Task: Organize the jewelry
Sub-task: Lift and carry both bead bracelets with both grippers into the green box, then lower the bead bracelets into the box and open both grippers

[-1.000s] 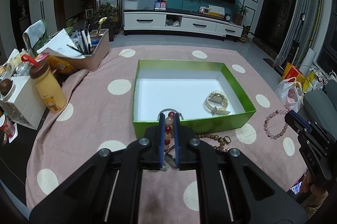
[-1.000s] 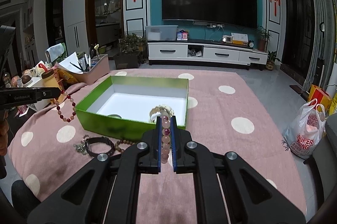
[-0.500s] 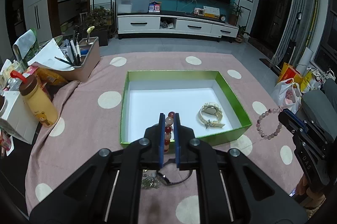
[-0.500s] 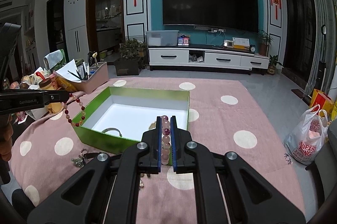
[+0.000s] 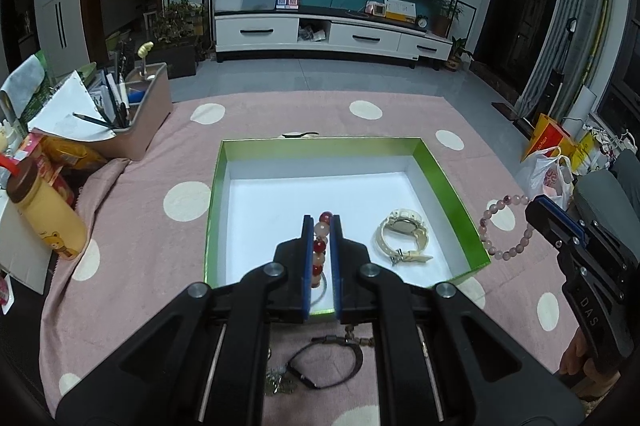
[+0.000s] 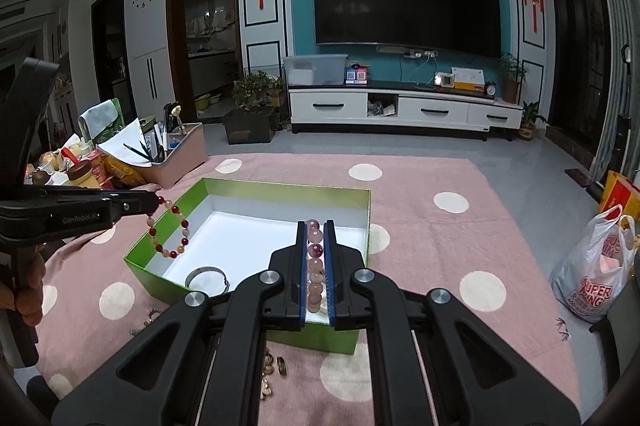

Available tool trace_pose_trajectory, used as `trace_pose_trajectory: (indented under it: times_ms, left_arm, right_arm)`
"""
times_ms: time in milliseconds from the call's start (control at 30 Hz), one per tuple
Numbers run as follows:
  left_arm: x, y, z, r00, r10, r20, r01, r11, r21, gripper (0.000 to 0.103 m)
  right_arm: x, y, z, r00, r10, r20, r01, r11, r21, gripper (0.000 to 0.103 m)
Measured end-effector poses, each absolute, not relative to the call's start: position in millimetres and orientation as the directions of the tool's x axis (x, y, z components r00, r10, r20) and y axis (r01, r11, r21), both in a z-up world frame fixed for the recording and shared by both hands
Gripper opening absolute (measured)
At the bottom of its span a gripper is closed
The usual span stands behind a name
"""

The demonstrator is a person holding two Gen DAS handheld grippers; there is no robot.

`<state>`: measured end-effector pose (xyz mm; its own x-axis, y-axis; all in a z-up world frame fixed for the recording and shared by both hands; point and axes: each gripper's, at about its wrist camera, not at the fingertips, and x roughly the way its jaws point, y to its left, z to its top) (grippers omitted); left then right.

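Note:
My left gripper (image 5: 321,222) is shut on a red and peach bead bracelet (image 5: 320,250) and holds it above the near part of the open green box (image 5: 448,186); the bracelet hangs from it in the right wrist view (image 6: 170,232). My right gripper (image 6: 314,228) is shut on a pink bead bracelet (image 6: 315,266), seen dangling to the right of the box in the left wrist view (image 5: 506,226). A cream watch (image 5: 402,232) and a silver bangle (image 6: 207,276) lie inside the box (image 6: 248,186).
A black bracelet (image 5: 326,366), brown beads (image 5: 360,340) and small charms (image 6: 266,374) lie on the pink dotted cloth (image 5: 132,226) in front of the box. A pen holder (image 5: 132,114), a yellow bottle (image 5: 44,214) and snacks stand at the left.
Both grippers have moved forward and up with their bracelets. The left one now hangs over the box's inside; the right one has come closer to the box's right side.

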<state>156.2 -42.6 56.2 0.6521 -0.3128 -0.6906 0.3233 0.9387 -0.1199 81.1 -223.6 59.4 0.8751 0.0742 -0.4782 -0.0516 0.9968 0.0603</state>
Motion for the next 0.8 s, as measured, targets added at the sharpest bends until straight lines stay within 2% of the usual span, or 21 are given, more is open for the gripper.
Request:
trace_pose_trajectory:
  times_ms: [600, 733, 767, 800]
  left_arm:
    - [239.6, -63.8, -1.2, 0.55, -0.252, -0.796, 0.276, 0.955, -0.112, 0.007]
    - [248.1, -62.4, -9.6, 0.539, -0.233, -0.81, 0.261, 0.96, -0.103, 0.007]
    - [249.7, -61.8, -12.5, 0.53, -0.228, -0.817, 0.259, 0.961, -0.1, 0.007]
    - [250.2, -61.0, -14.2, 0.527, -0.222, -0.82, 0.256, 0.962, -0.096, 0.007]
  right_arm:
    - [196.2, -217.9, 17.2, 0.713, 0.276, -0.644, -0.11, 0.952, 0.286, 0.007]
    - [215.0, -218.9, 7.4, 0.695, 0.238, -0.679, -0.061, 0.96, 0.274, 0.007]
    - [218.1, -221.1, 4.0, 0.685, 0.227, -0.692, -0.04, 0.961, 0.275, 0.012]
    - [219.3, -224.1, 1.6, 0.68, 0.221, -0.699, -0.022, 0.959, 0.282, 0.023]
